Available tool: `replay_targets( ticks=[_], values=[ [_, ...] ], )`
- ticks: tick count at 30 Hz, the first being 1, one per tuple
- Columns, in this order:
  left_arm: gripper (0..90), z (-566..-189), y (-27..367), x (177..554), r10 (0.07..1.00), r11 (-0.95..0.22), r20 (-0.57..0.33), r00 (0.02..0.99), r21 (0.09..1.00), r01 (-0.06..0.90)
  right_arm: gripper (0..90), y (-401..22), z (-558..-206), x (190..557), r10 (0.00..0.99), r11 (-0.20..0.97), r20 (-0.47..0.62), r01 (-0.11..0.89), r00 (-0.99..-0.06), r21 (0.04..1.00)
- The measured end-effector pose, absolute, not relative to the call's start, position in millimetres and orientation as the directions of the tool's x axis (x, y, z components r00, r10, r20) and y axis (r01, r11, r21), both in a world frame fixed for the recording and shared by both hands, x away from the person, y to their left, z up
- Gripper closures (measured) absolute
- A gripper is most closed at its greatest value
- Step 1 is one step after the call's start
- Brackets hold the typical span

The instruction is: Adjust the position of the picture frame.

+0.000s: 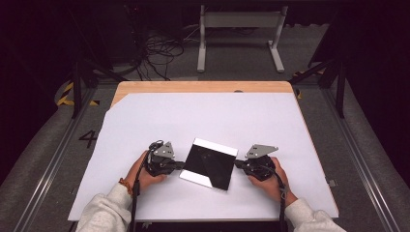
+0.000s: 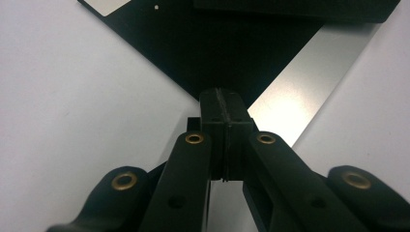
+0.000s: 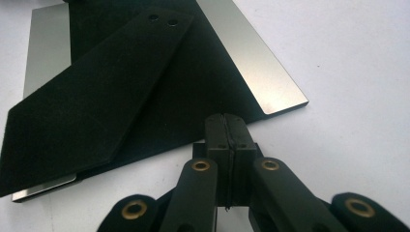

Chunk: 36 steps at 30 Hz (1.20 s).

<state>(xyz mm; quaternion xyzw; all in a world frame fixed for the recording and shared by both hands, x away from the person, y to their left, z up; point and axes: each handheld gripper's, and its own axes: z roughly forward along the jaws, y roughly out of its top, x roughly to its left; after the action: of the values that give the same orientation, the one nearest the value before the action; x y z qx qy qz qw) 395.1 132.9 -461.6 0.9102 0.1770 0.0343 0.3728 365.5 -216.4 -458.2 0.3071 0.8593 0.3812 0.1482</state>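
I see a square plate (image 1: 209, 163) lying flat on the white sheet (image 1: 203, 121), turned so its corners point toward my two grippers; there are no containers here, and the plate carries only a black felt cover (image 3: 145, 96) that leaves bare silvery strips (image 3: 256, 63) along two edges. In the right gripper view a folded flap of felt (image 3: 92, 92) with two small holes lies over the cover. My left gripper (image 1: 180, 165) has its jaws pressed together, tips at the plate's left corner; whether they pinch the felt I cannot tell. My right gripper (image 1: 238, 164) is likewise pressed together, tips just beside the right corner. The sheet covers a wooden table (image 1: 203, 86). Beyond it the room is dark, with grey floor, loose cables (image 1: 159, 53) and a white stand (image 1: 239, 36).
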Motion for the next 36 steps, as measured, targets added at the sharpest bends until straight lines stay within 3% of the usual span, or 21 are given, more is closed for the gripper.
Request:
replay_targets(
  ticks=[36],
  values=[
    [90.0,-463,120,387,0.313,-0.658,-0.071,0.947,0.703,0.270,90.0,-222,-457,381,0.681,0.481,0.002,0.450,-0.732,0.752]
  ],
)
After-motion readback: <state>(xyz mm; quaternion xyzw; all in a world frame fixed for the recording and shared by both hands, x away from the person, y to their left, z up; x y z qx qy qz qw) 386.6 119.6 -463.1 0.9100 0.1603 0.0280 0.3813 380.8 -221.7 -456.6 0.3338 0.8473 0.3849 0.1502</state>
